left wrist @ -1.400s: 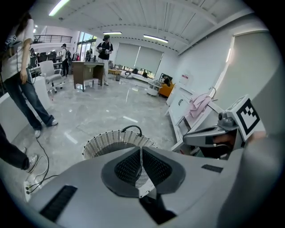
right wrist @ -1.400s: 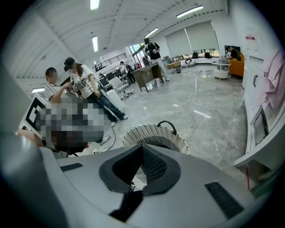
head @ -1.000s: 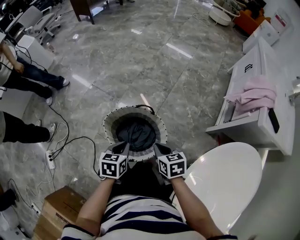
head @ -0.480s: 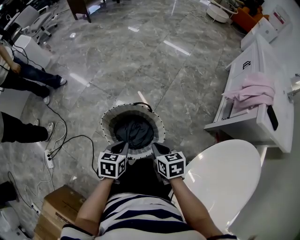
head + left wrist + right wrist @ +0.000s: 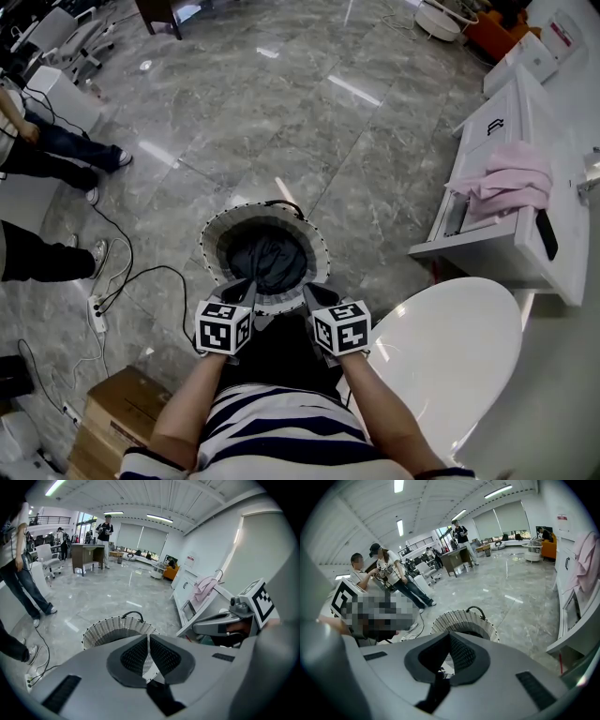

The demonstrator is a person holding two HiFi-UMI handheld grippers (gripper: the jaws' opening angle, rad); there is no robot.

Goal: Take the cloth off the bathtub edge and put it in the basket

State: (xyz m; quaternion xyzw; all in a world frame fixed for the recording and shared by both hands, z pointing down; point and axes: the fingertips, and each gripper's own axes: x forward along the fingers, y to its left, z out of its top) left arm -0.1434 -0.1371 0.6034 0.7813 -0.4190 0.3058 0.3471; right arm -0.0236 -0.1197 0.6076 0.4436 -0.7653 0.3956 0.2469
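A round wicker basket (image 5: 214, 246) stands on the marble floor with a dark cloth (image 5: 267, 262) inside it. A pink cloth (image 5: 511, 183) lies draped over the white ledge (image 5: 525, 253) at the right, far from both grippers. My left gripper (image 5: 246, 289) and right gripper (image 5: 314, 292) hover side by side at the basket's near rim, both shut with nothing between the jaws. The left gripper view shows its jaws (image 5: 148, 651) closed, the basket (image 5: 112, 629) ahead and the pink cloth (image 5: 204, 587) beyond. In the right gripper view, the gripper (image 5: 450, 651) points at the basket (image 5: 464, 620).
A white oval tub (image 5: 450, 366) sits at the lower right. A cardboard box (image 5: 112, 412) is at the lower left. Cables and a power strip (image 5: 98, 314) trail left of the basket. People's legs (image 5: 56, 159) stand at the left edge.
Both grippers stay shut over the basket's near rim. Only the head view has drifted slightly.
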